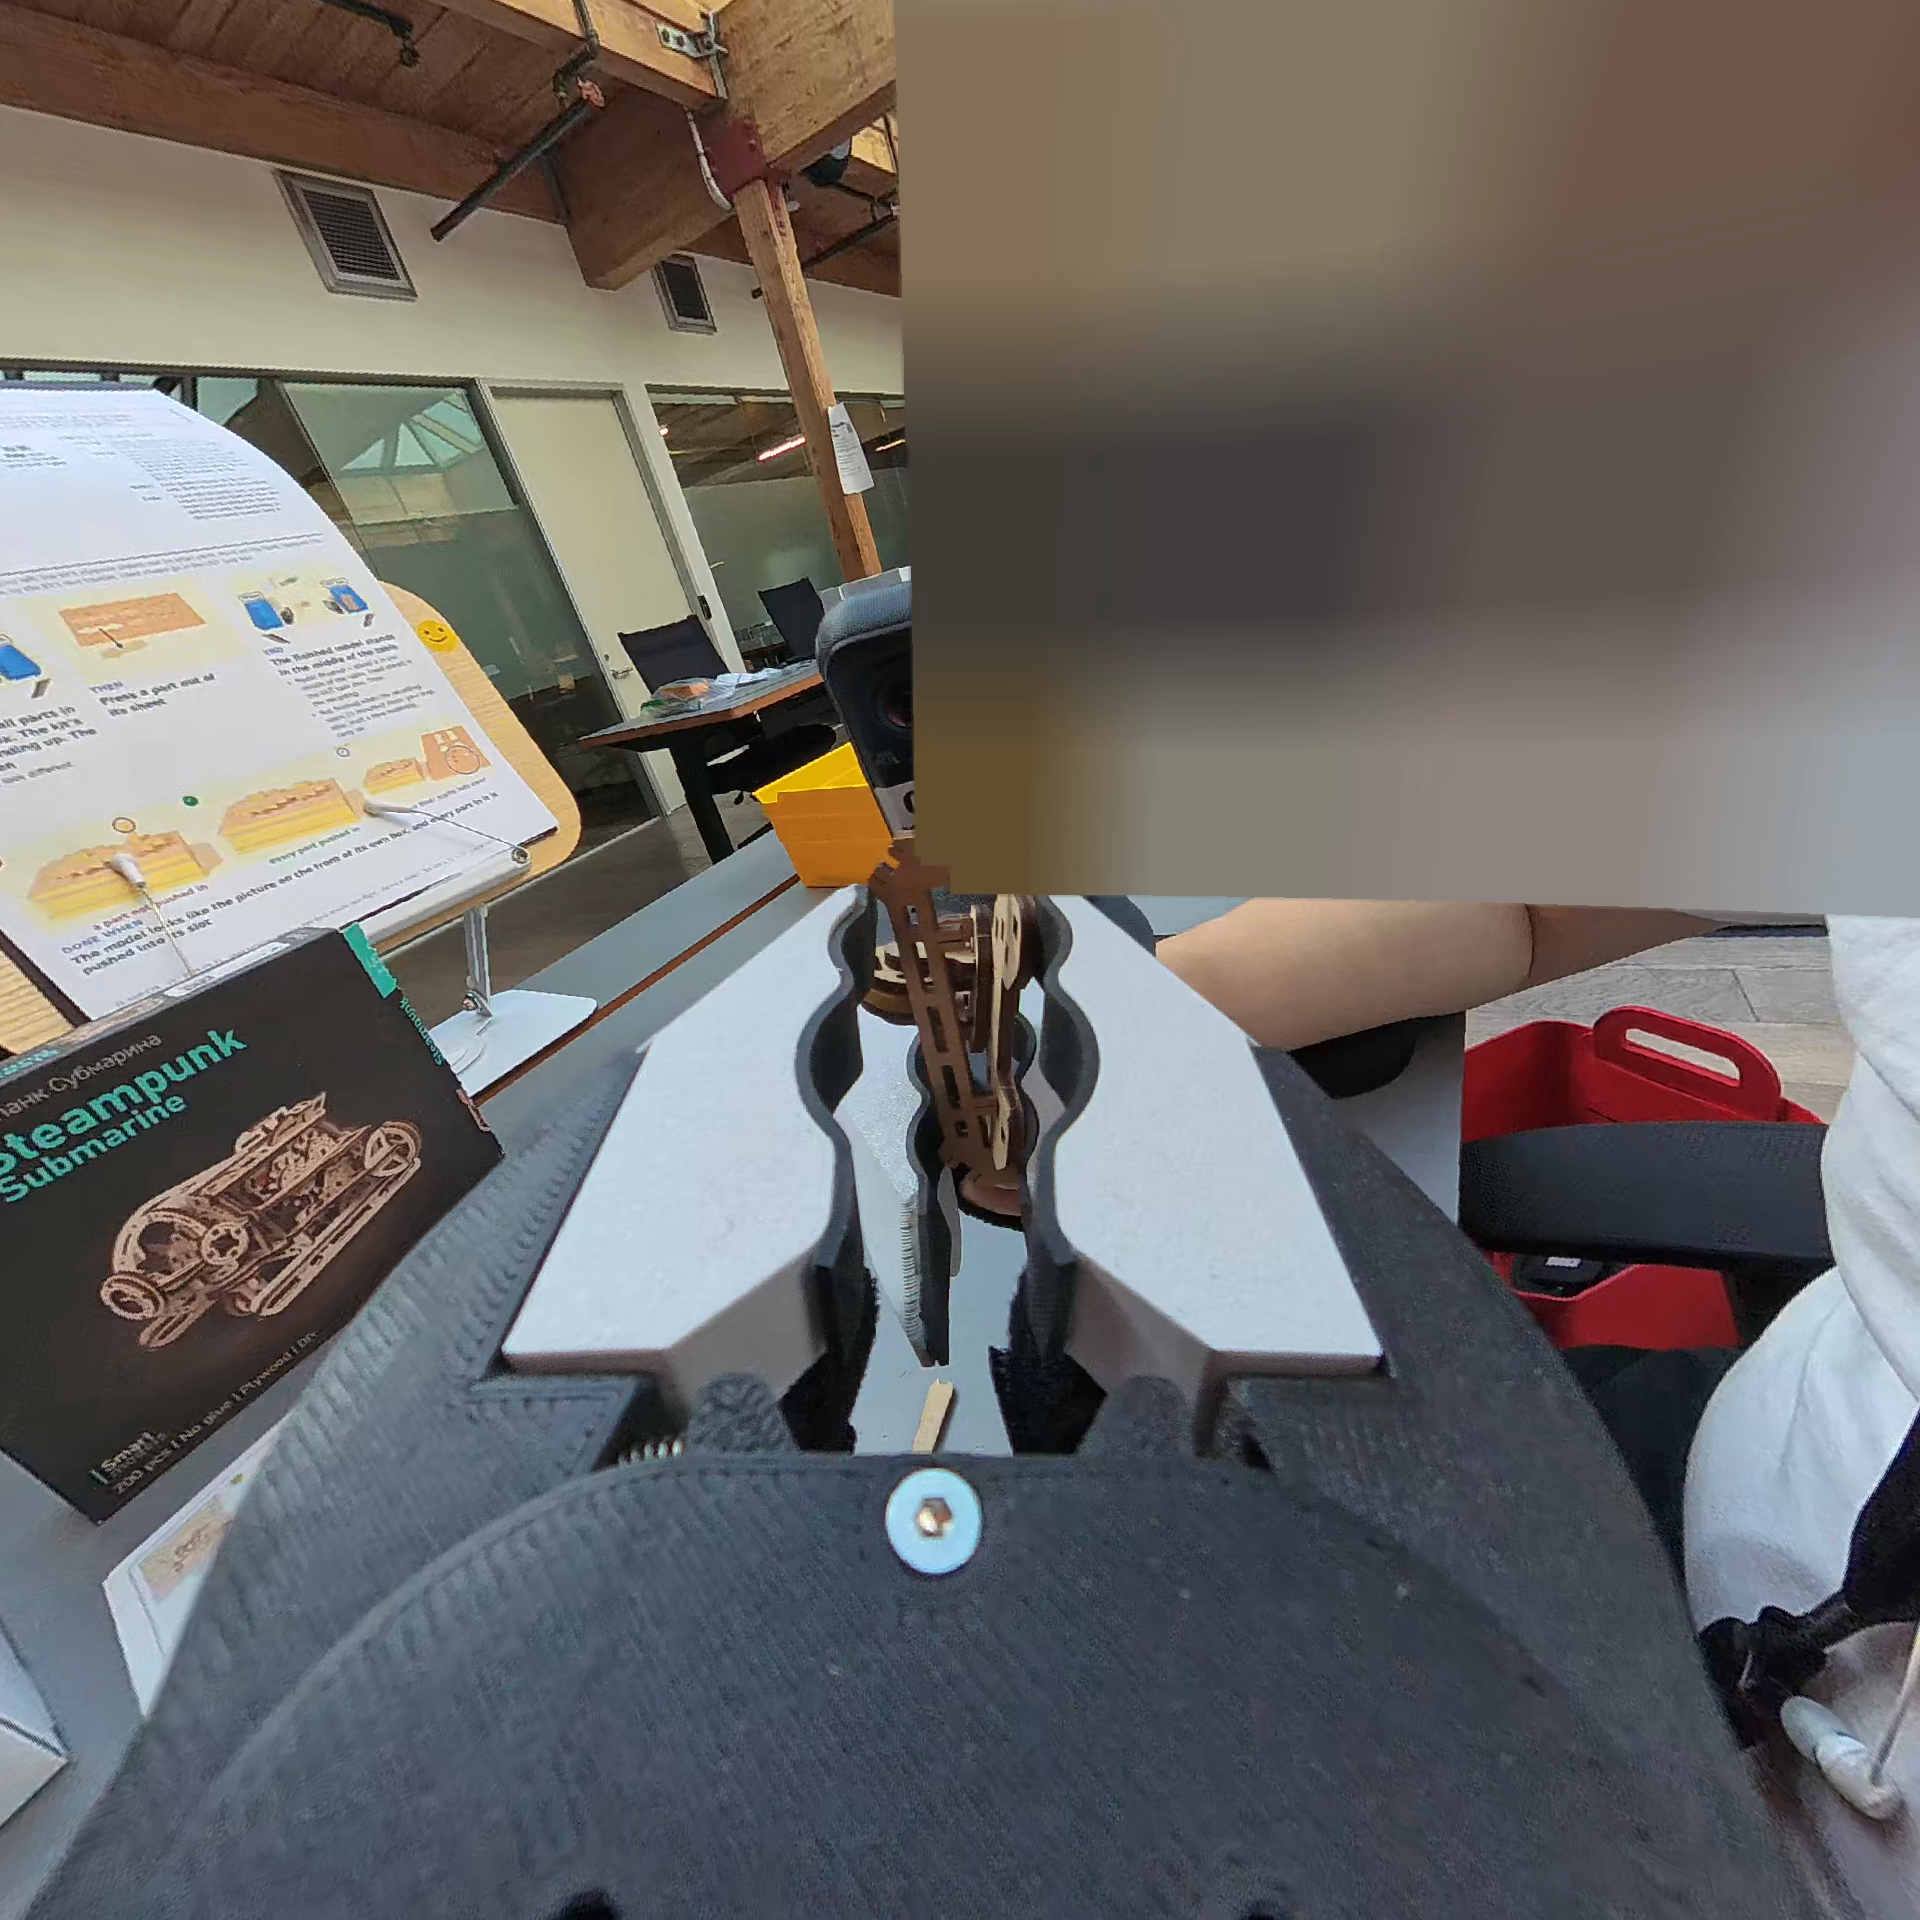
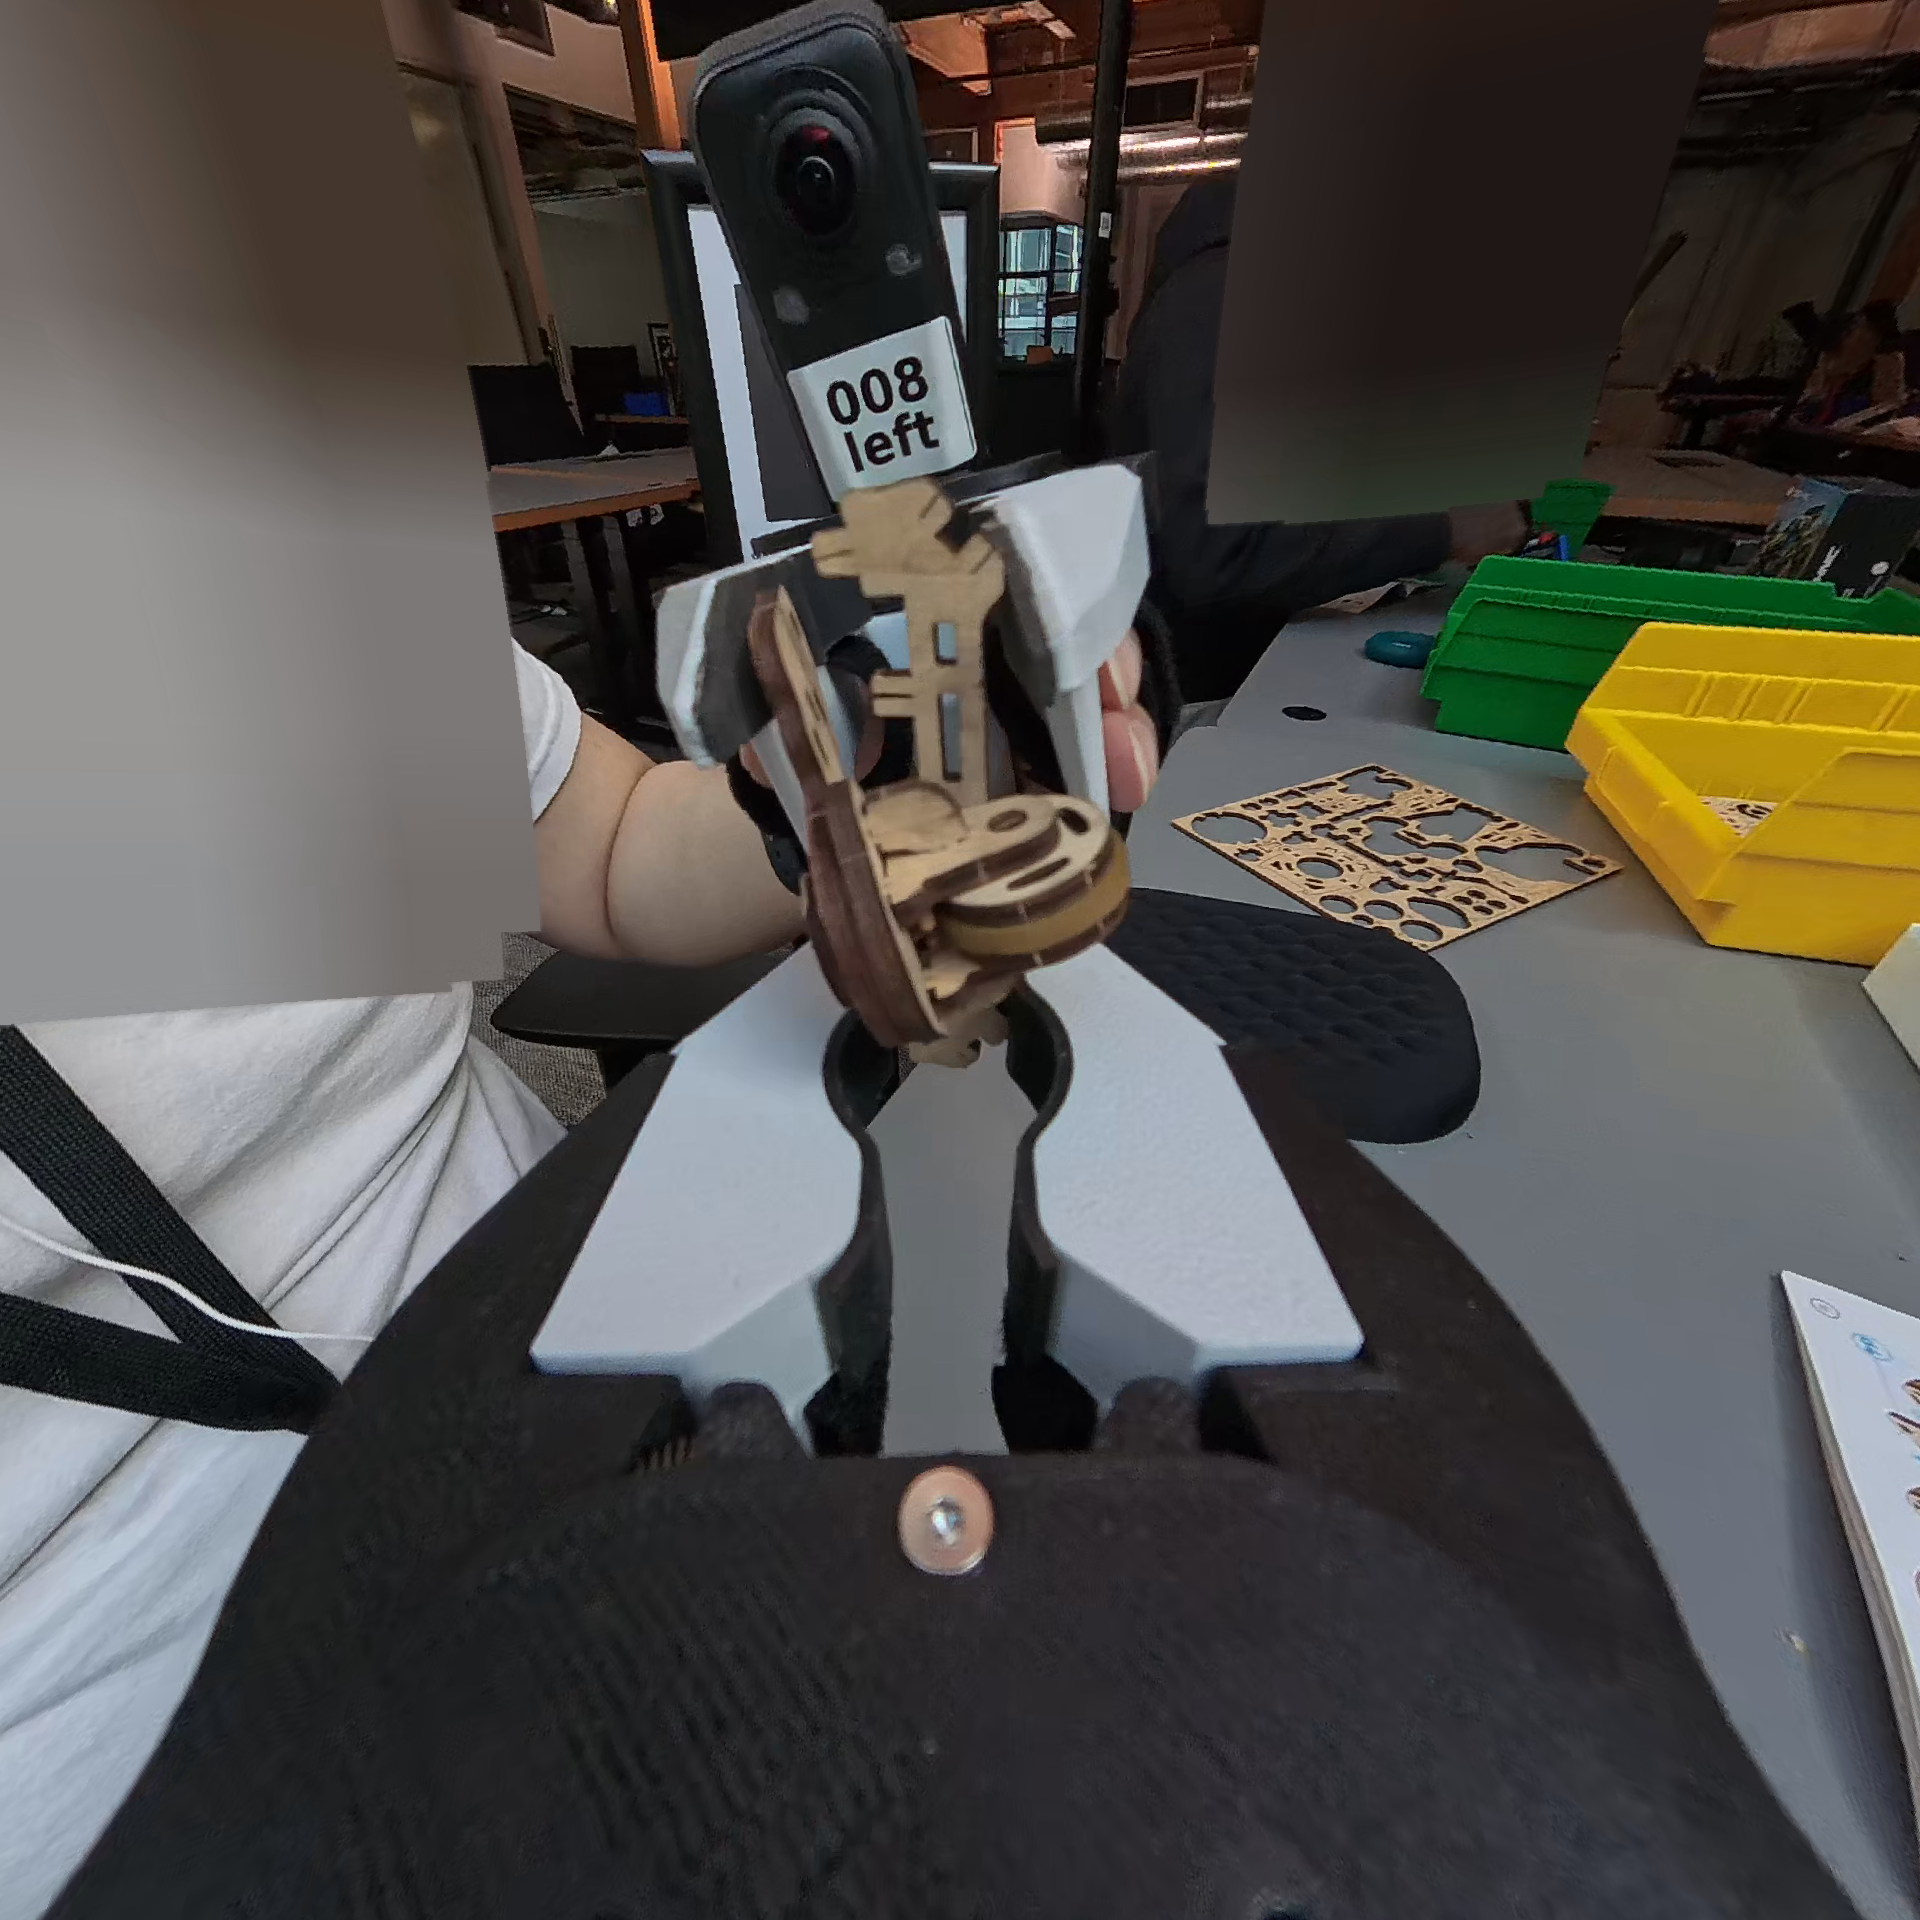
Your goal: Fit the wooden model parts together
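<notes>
A partly built wooden model (image 1: 961,1039) of light and dark plywood pieces, with a slotted strip and round discs, is held up above the grey table (image 2: 1558,1195). My left gripper (image 1: 951,925) is shut on it along its length. In the right wrist view the model (image 2: 935,831) stands between the two grippers, with the left gripper (image 2: 904,623) behind it. My right gripper (image 2: 945,1023) is closed narrowly on the model's lower edge; its tips are partly hidden behind the wood. Only the right gripper's camera (image 1: 873,707) shows in the left wrist view.
A black kit box (image 1: 208,1195), an instruction sheet on a stand (image 1: 239,707) and a red container (image 1: 1621,1101) are nearby. A punched-out plywood sheet (image 2: 1392,852), yellow bin (image 2: 1766,790), green bin (image 2: 1621,634) and booklet (image 2: 1870,1455) lie to the right. A small wood sliver (image 1: 932,1413) lies below. The left gripper's tips are roughly 8 cm from the right gripper's.
</notes>
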The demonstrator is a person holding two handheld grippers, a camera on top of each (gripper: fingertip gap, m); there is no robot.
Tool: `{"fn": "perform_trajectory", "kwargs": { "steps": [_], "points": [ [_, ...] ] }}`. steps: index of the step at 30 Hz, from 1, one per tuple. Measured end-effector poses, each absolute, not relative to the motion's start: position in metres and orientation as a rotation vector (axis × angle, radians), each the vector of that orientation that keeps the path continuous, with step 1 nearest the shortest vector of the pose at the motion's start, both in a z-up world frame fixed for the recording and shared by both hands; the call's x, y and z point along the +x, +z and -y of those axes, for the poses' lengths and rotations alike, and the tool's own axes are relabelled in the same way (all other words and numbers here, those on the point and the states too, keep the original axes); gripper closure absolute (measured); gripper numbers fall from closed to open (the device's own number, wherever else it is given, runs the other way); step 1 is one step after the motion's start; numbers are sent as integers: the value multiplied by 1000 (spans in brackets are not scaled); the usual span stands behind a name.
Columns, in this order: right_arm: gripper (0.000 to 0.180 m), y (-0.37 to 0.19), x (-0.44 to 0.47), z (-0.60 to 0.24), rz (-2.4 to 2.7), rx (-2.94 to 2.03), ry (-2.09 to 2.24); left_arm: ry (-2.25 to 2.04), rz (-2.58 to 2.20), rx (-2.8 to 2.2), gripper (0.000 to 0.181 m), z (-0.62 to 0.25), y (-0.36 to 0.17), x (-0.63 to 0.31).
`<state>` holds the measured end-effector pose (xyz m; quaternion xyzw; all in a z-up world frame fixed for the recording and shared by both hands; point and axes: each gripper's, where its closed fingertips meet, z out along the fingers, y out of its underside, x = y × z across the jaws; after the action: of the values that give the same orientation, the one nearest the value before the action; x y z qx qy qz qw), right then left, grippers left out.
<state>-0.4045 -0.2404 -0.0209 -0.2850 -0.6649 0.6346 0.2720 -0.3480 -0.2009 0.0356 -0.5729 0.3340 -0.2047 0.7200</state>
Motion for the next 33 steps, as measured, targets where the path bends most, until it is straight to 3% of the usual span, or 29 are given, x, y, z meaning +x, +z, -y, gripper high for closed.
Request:
{"fn": "perform_trajectory", "kwargs": {
  "steps": [7, 14, 22, 29, 33],
  "points": [
    [167, -15, -404, 237, 1765, -849, 1825, -562, -681, -1258, 139, 205, 43, -360],
    [167, -10, -407, 230, 1705, -1047, 2033, -894, -523, -1313, 143, 198, 35, -382],
    [167, -23, -412, 234, 1746, -1185, 2092, -840, -544, -1436, 143, 184, 14, -373],
    [168, -37, -419, 226, 1772, -1176, 1909, -819, -548, -1471, 163, 179, 6, -374],
    [160, -40, -419, 226, 1807, -1119, 1832, -716, -585, -1431, 164, 183, 11, -375]
  ]
}}
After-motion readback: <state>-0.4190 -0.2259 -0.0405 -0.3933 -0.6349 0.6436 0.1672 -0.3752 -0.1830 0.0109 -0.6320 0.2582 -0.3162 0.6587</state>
